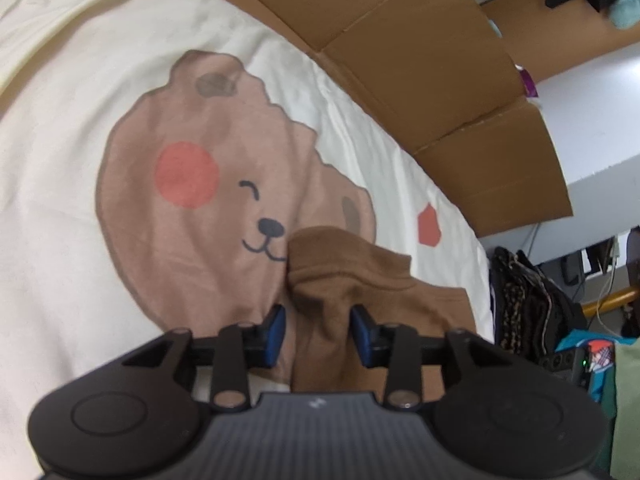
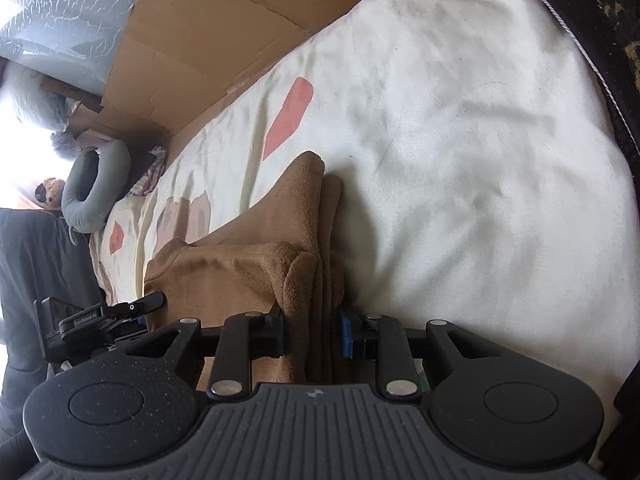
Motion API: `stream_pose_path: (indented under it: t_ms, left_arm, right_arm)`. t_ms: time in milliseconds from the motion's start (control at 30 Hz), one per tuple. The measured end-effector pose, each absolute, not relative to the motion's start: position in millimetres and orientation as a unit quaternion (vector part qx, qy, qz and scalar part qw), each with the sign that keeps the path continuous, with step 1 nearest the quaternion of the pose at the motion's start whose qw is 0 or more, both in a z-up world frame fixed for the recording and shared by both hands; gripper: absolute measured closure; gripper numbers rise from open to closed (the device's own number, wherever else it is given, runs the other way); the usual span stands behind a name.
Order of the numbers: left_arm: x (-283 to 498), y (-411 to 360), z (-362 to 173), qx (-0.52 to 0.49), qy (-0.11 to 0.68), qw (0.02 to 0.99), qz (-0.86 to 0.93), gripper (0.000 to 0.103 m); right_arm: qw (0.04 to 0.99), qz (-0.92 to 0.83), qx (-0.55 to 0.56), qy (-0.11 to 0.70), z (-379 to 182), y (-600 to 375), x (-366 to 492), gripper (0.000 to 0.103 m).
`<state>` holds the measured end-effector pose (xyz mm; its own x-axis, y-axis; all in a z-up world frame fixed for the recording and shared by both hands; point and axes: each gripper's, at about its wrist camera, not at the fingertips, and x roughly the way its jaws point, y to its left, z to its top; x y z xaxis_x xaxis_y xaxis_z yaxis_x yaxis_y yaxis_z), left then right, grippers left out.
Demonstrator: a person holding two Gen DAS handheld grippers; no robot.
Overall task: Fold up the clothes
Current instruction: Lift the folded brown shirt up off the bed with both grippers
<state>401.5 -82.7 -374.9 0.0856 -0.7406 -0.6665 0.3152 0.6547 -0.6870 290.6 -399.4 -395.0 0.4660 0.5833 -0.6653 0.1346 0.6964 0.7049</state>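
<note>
While it lay bunched on the bed, the brown garment [image 1: 360,280] was gathered into thick layers rather than spread flat, one part resting over the bear print [image 1: 208,184] of the cream bedsheet [image 1: 60,160]. A ridge of its cloth ran up between the blue pads of the left gripper [image 1: 318,330], whose jaws stood partly apart on either side of it; whether they pinched the fabric or merely straddled it could not be told. The right gripper [image 2: 312,332] had its jaws drawn in close on a stack of several layers, gripping the edge (the folds showed as parallel bands running away from the pads). Holding the cloth at two places probably served to keep the layers aligned while a fold was made or tidied. Such a bundle would fit either a fold partly built or a garment only gathered up. Beyond the bed stood cardboard panels [image 1: 420,40], with a grey neck pillow [image 2: 96,184] at the far end.
</note>
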Motion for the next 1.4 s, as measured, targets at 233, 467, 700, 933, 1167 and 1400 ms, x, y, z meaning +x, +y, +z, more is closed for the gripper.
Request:
stream_pose_path:
  t_ms: [233,467,700,933,1167,1400]
  left_arm:
    - [409.2,-87.6,-381.3,-0.216,0.554,0.714,-0.369,0.068]
    - [405.0,-84.1,-378.6,-0.199,0.552,0.715,-0.38,0.073]
    - [400.0,-85.1,-386.3,-0.215,0.566,0.685,-0.405,0.061]
    - [399.2,-96.6,-382.1,-0.195,0.562,0.696,-0.402,0.095]
    - [389.2,-98.6,-345.8,-0.171,0.545,0.714,-0.405,0.097]
    - [360.3,-97.9,-291.9,-0.158,0.517,0.741,-0.398,0.097]
  right_arm:
    - [0.775,0.147,0.367,0.494,-398.0,-399.2,292.1,0.074]
    - [0.776,0.148,0.364,0.492,-397.8,-398.9,292.2,0.075]
    - [0.774,0.153,0.362,0.496,-398.3,-398.0,296.0,0.073]
    - [0.779,0.149,0.354,0.495,-394.1,-392.0,298.4,0.085]
    - [0.796,0.144,0.33,0.487,-371.4,-381.8,293.2,0.088]
    - [0.822,0.139,0.295,0.467,-327.8,-363.8,281.8,0.089]
